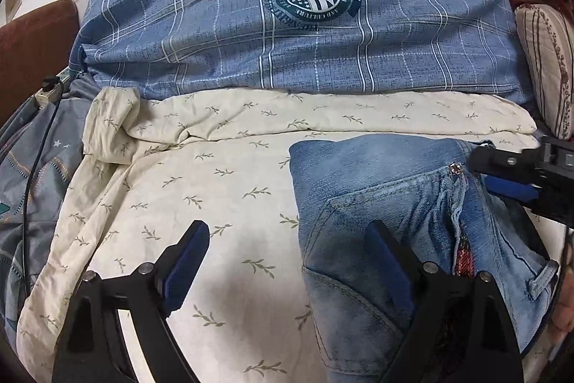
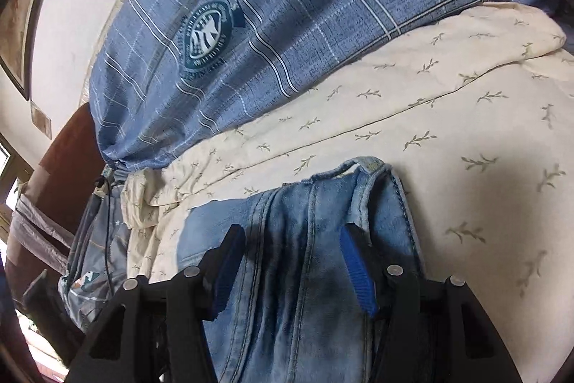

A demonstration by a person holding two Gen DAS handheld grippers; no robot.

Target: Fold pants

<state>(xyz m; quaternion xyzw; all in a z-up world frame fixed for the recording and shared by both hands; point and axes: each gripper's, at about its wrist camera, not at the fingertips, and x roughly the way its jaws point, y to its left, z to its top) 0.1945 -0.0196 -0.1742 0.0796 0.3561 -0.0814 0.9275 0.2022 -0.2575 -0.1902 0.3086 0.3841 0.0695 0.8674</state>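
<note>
Light-blue denim pants [image 1: 376, 189] lie folded on the cream leaf-print sheet [image 1: 222, 203], right of centre in the left wrist view. My left gripper [image 1: 285, 239] is wide open just above the sheet. Its right finger [image 1: 384, 250] overlaps the pants' left edge, and its left finger is over bare sheet. My right gripper [image 1: 484, 173] reaches in from the right, near the rivet and seam. In the right wrist view, my right gripper [image 2: 293, 239] stands half open over the pants [image 2: 297, 203]. Denim runs between the pads and spreads past both fingers.
A big blue plaid quilt [image 1: 287, 17] is piled at the back of the bed. A striped pillow [image 1: 549, 60] lies at the right. On the left are a star-print cover [image 1: 32, 167], a black cable [image 1: 39, 146] and a power strip [image 1: 48, 92].
</note>
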